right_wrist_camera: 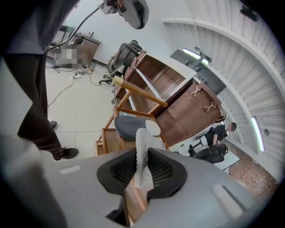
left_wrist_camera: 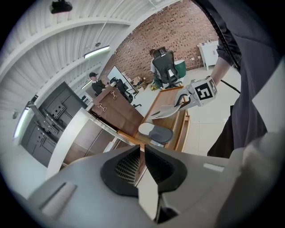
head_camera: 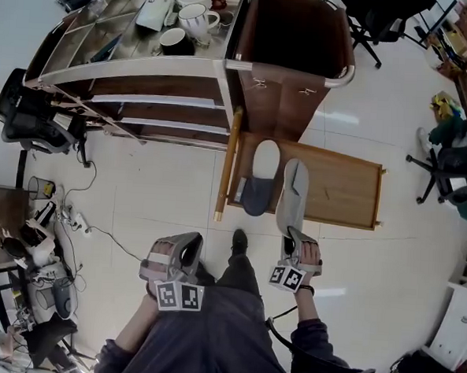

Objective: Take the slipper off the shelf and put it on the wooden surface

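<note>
While the right gripper [head_camera: 296,239] pinches it by the heel edge, jaws narrowed onto the fabric, the pale grey slipper [head_camera: 293,195] stretches away from the gripper with its toe toward the shelf [head_camera: 155,110]. It looks soft and flat, with a whitish fleecy lining showing between the pads. It hangs over the wooden surface [head_camera: 343,192], just beside a second slipper [head_camera: 259,187] with a white insole and dark grey upper that lies flat there. The left gripper [head_camera: 184,248] hangs apart, jaws together on nothing.
</note>
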Demonstrator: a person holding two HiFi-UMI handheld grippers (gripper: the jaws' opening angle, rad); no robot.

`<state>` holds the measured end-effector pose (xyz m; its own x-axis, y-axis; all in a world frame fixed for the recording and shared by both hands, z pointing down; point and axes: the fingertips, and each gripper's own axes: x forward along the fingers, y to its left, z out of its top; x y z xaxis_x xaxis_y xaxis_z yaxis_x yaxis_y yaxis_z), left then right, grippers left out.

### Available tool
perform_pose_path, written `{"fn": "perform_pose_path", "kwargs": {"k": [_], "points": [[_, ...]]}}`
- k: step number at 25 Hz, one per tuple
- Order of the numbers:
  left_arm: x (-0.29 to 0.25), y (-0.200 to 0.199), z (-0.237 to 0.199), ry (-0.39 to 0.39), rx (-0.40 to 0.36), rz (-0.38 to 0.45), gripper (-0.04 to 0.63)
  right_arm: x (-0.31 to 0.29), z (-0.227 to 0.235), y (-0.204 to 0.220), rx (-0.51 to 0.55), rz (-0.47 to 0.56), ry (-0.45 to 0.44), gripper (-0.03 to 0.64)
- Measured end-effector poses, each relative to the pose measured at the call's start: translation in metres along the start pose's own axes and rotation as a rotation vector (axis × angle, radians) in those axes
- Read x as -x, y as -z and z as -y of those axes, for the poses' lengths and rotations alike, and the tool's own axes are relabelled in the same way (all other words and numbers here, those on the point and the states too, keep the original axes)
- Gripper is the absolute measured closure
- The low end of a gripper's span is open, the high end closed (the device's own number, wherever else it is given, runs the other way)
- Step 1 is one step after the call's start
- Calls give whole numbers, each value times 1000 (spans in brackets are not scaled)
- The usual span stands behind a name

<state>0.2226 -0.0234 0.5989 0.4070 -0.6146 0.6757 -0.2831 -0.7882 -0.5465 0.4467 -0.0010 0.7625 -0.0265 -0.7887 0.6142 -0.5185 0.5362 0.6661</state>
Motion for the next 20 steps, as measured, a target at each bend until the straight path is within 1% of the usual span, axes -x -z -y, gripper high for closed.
{"fn": "perform_pose_path", "kwargs": {"k": [4,7,9,13,15,20], "points": [[33,21,7,-17,17,14,548,43,0,-26,18,19,59,572],[60,41,16,-52,45,41,548,72,4,-46,52,29,107,573],[85,62,24,-77,58,56,548,97,-2,-69,68,38,136,572],[147,117,42,-111,78,81,548,152,-37,-140,104,86,185,572],[177,150,49,-123,95,76,548,174,-57,-181,124,124,194,572],[229,223,46,-182,133,31,548,188,-101,-272,168,226,174,572]]}}
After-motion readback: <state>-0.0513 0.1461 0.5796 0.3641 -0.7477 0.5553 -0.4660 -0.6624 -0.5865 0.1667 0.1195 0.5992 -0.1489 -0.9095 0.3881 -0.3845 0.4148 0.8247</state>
